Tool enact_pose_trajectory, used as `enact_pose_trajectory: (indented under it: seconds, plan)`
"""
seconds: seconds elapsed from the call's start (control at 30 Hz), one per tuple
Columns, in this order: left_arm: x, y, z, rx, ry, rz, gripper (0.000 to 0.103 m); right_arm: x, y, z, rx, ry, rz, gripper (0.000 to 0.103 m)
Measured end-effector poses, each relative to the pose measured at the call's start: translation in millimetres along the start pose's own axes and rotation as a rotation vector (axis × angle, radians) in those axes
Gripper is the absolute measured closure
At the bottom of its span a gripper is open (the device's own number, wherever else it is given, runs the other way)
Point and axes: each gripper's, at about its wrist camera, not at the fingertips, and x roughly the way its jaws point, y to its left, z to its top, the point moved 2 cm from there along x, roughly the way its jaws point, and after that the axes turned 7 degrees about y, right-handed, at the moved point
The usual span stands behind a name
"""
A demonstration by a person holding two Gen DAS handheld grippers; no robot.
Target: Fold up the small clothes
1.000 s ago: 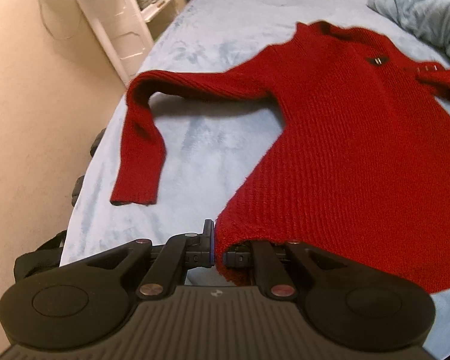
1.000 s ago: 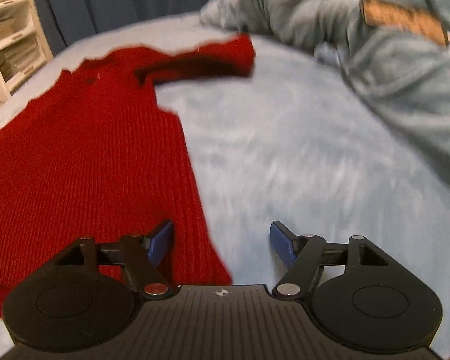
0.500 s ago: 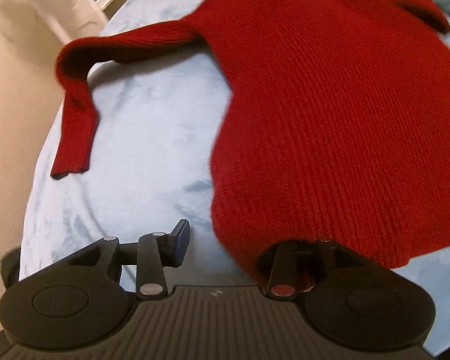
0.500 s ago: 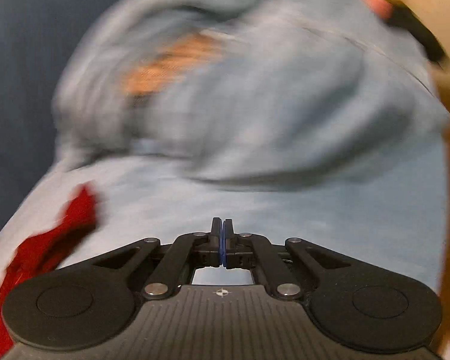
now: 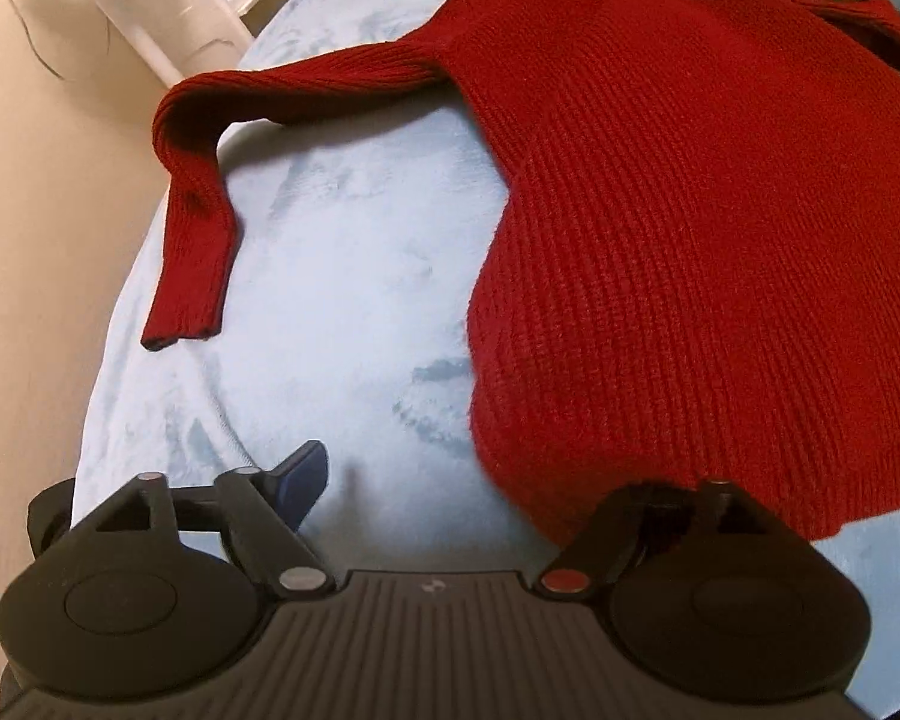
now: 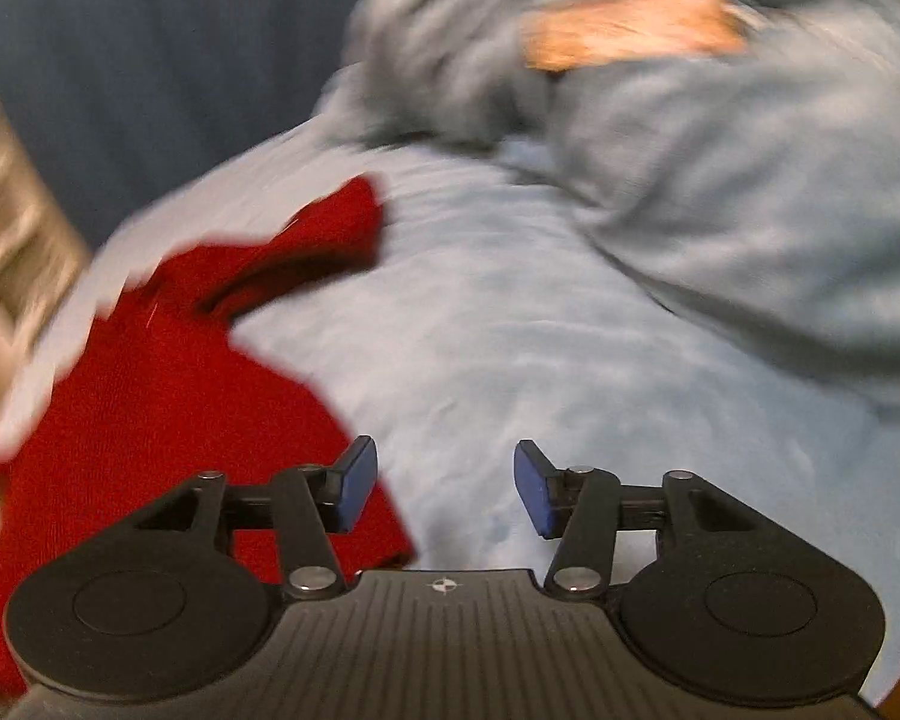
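This looks like a bedroom in a home. A soft pale-blue fleece blanket covers a bed, with a rumpled grey-blue plush garment or throw heaped at its far side. Beside the bed, on beige flooring, stands a white plastic drawer unit stuffed with papers, against a dark blue curtain.

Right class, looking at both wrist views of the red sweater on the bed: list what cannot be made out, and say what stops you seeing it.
- Left gripper: in the left wrist view its right-hand finger is hidden under the red sweater hem.
- Sweater's far sleeve: cut off by that view's right edge.
- Grey-blue garment pile and its orange patch: motion-blurred in the right wrist view, so what the patch shows is unreadable.
- Shelf unit: contents too small.
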Motion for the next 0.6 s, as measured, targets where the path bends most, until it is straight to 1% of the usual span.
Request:
enact_pose_trajectory:
  seconds: [0.07, 0.13, 0.17, 0.27, 0.3, 0.4, 0.47, 0.53, 0.6]
  plan:
    - [-1, -1, -1, -0.002, 0.005, -0.007, 0.018, -1, 15, -4, -0.160, 0.002, -0.023, 0.048]
    - [-1, -1, -1, -0.014, 0.015, -0.019, 0.018, -5, 21, -11, -0.250, 0.022, -0.024, 0.048]
    - [0, 1, -1, -0.023, 0.020, -0.030, 0.018, -7, 23, -14, -0.282, 0.042, -0.004, 0.047]
    - [-3, 3, 4, -0.075, 0.047, -0.092, 0.018, -6, 25, -22, -0.312, 0.095, 0.027, 0.045]
    - [-6, 5, 8, -0.101, 0.048, -0.114, 0.020, -4, 25, -24, -0.318, 0.113, 0.029, 0.045]
    - [-17, 14, 23, -0.173, 0.033, -0.164, 0.035, 0, 24, -28, -0.309, 0.139, 0.028, 0.045]
    - [-23, 20, 36, -0.208, 0.023, -0.194, 0.036, 5, 23, -27, -0.298, 0.149, 0.028, 0.044]
    - [-29, 24, 47, -0.219, 0.005, -0.199, 0.036, 6, 25, -29, -0.311, 0.160, 0.031, 0.044]
    - [-30, 25, 55, -0.214, -0.009, -0.188, 0.036, 10, 29, -33, -0.349, 0.178, 0.022, 0.043]
